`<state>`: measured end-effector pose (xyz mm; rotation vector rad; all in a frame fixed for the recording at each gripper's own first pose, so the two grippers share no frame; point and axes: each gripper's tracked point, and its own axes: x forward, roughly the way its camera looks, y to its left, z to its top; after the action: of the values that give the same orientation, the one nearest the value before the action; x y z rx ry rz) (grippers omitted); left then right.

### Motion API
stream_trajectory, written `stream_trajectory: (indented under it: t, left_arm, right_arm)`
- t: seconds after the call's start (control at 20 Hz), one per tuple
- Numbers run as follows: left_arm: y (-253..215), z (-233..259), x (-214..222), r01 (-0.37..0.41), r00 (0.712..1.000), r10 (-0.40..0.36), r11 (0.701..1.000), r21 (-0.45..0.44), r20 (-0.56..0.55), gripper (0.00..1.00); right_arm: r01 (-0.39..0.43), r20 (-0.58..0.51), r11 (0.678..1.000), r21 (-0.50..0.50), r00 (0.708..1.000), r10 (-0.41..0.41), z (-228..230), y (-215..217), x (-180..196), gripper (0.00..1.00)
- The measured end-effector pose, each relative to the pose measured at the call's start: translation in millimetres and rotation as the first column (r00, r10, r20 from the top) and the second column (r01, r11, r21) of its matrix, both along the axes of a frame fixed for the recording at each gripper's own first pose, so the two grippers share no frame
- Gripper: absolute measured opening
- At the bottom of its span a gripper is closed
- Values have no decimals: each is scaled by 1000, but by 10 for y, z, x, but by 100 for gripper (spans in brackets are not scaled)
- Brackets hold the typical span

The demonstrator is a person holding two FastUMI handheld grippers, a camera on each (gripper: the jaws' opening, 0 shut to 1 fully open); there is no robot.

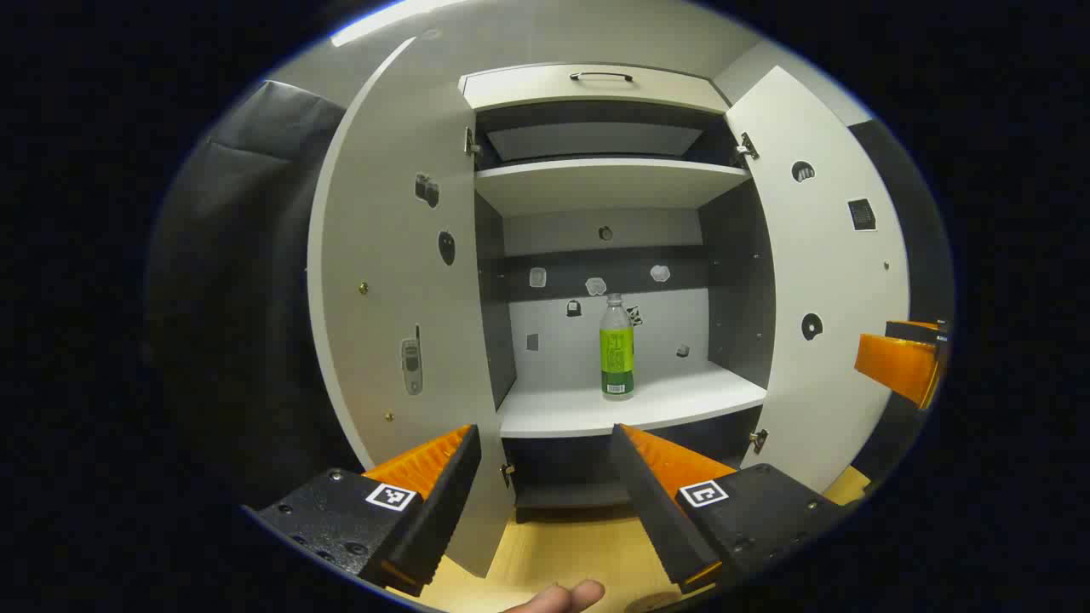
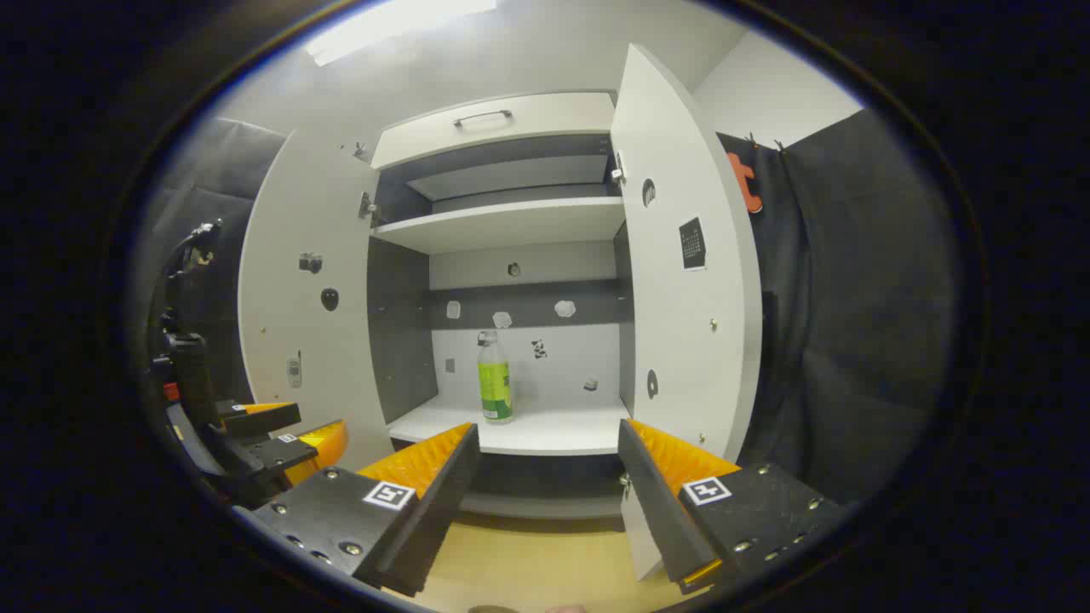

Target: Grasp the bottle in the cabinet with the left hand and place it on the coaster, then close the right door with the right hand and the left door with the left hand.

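Observation:
A clear bottle (image 1: pixel 616 349) with a green label stands upright on the cabinet's lower shelf (image 1: pixel 630 409), and the right gripper view shows the same bottle (image 2: pixel 495 379). Both doors hang wide open: the left door (image 1: pixel 392 281) and the right door (image 1: pixel 817 281). My left gripper (image 1: pixel 545 443) is open, well in front of the shelf, with nothing between its fingers. My right gripper (image 2: pixel 545 438) is open too, short of the shelf, with the right door (image 2: pixel 685 281) just beyond its right finger. At the left of the right gripper view the left gripper (image 2: pixel 255 438) appears.
An upper shelf (image 1: pixel 609 174) and a drawer with a handle (image 1: pixel 601 77) sit above the bottle. A wooden tabletop (image 1: pixel 562 553) lies below the cabinet. A fingertip (image 1: pixel 558 596) shows at the bottom edge. Black cloth hangs on both sides.

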<state>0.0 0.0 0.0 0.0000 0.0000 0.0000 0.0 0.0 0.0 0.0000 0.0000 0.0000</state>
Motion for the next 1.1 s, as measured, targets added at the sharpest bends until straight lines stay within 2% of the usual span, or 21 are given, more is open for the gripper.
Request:
stream_trajectory:
  t: [0.35,0.7,1.0,1.1]
  left_arm:
    - [-58,130,45,17,1000,-17,999,-30,1,96]
    - [20,230,54,6,1000,-6,1000,-3,2,96]
    - [-17,231,298,31,1000,-31,1000,0,-2,96]
    - [-135,168,442,68,997,-68,998,-17,-22,96]
  right_arm:
    - [2,8,1000,7,1000,-2,26,-51,74,98]
    - [-10,25,1000,13,1000,9,83,3,165,98]
    - [-11,55,1000,-17,998,12,197,34,203,98]
    - [7,56,1000,-31,998,-5,211,-7,220,98]
